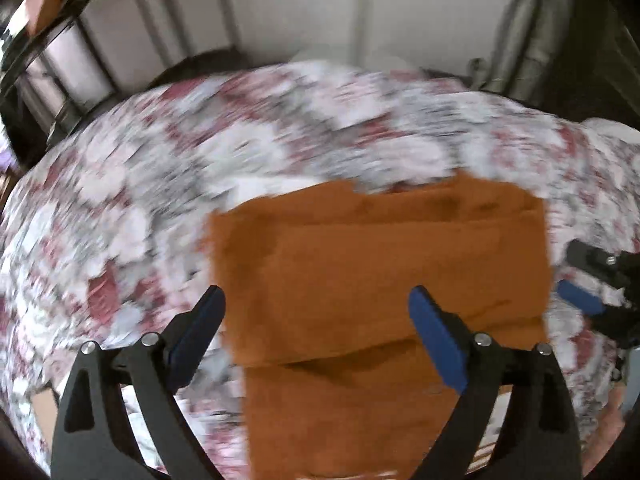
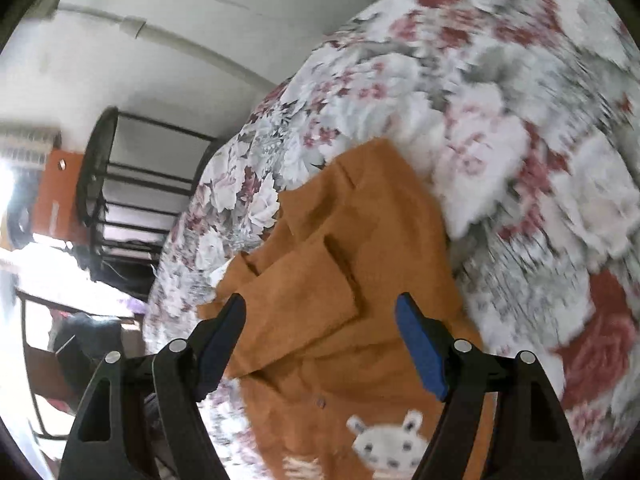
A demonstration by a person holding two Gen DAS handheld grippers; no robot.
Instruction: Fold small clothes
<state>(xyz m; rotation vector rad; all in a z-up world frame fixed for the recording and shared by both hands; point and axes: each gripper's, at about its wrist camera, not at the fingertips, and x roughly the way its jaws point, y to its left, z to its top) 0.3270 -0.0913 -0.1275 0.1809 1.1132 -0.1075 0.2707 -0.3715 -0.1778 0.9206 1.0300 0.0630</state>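
A small orange garment (image 1: 380, 264) lies partly folded on the floral bedspread (image 1: 200, 160). In the right wrist view the garment (image 2: 360, 280) shows sleeves folded over its body, a button and a white animal print near the bottom. My left gripper (image 1: 316, 300) is open and empty, hovering just above the garment's near part. My right gripper (image 2: 320, 312) is open and empty, above the garment's folded sleeve. The right gripper also shows at the right edge of the left wrist view (image 1: 600, 280).
The floral bedspread (image 2: 520, 140) covers the whole bed. A black metal bed frame (image 2: 120, 200) stands at the bed's end, with a white wall (image 1: 300, 0) behind. Clutter and an orange panel (image 2: 52, 192) lie beyond the frame.
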